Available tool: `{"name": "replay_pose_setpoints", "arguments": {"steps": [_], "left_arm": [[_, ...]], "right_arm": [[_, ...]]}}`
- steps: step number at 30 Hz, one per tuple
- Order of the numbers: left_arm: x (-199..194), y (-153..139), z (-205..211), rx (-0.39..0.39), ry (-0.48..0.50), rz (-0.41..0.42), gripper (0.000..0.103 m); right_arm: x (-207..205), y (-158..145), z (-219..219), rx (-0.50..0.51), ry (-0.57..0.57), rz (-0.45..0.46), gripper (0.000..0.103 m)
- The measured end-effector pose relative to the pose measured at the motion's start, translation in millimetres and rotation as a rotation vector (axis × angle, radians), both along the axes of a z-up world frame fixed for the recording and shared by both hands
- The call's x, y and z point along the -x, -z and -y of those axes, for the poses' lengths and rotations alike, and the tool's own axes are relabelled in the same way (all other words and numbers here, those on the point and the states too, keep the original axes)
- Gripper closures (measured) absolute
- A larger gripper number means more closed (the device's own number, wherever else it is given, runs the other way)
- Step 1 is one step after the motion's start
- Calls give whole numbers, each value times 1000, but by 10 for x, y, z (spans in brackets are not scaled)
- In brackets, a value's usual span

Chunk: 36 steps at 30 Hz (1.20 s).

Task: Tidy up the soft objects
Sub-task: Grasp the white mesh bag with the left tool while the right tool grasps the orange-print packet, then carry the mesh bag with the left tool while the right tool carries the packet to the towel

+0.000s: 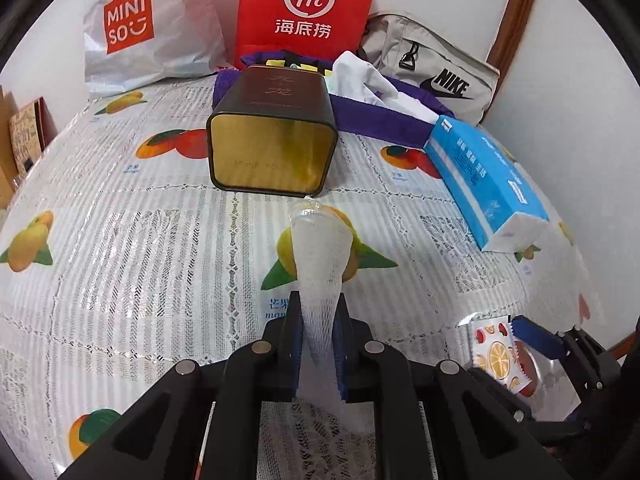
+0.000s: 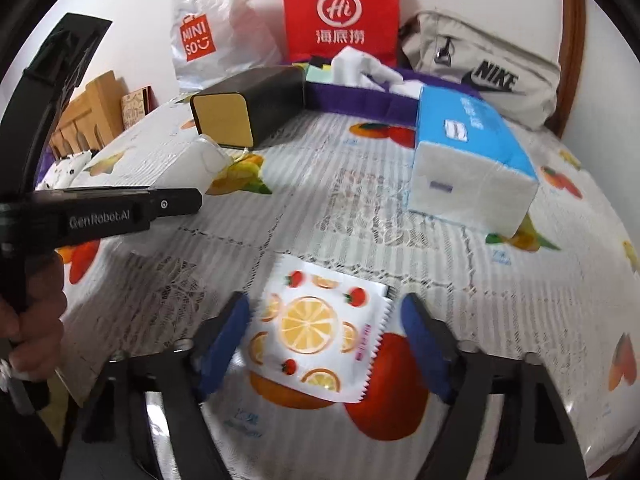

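Note:
A white foam net sleeve (image 1: 320,248) sticks out forward between the fingers of my left gripper (image 1: 319,304), which is shut on its narrow end; its wide end hangs just above the fruit-print tablecloth (image 1: 140,240). The right wrist view shows the same net (image 2: 210,158) in front of the tin. A flat packet printed with orange slices and strawberries (image 2: 316,328) lies on the cloth between the blue pads of my right gripper (image 2: 326,304), which is open; the right pad stands clear of the packet. The packet (image 1: 496,354) also shows at the lower right of the left wrist view.
A dark tin with a gold end (image 1: 272,136) lies on its side mid-table. A blue tissue pack (image 1: 480,176) lies to the right. Behind are a purple bin of cloths (image 1: 380,116), a Miniso bag (image 1: 140,28), a red bag (image 1: 308,8) and a Nike bag (image 1: 432,68).

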State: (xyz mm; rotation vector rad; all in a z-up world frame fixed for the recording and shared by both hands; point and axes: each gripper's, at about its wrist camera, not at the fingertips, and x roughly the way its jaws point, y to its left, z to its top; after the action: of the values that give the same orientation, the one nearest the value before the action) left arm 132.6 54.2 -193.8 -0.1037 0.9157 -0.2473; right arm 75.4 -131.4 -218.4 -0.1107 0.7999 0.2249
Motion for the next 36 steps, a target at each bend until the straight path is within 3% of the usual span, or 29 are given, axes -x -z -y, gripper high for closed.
{"name": "replay_pose_setpoints", "arguments": {"steps": [3,14,15,17,36], "left_arm": [[-1,3,-24,21,-2,-2,90],[4,10,-1,15,1,24,91],[2,10,-7,16,-1,25,92],[6,11,-31,28,-10,25,94],[-9,-72,-167,35,-45,8,98]], "right_arm": [[-8,-28,101,0,-14,-10,58],[-43,-43,180,-16,-53,-29,73],[-50,-46,213,-33,-66,-33,82],[-66,-56,268,-42,-54,-36,86],[-227,-157,662,-104,12,-47,91]]}}
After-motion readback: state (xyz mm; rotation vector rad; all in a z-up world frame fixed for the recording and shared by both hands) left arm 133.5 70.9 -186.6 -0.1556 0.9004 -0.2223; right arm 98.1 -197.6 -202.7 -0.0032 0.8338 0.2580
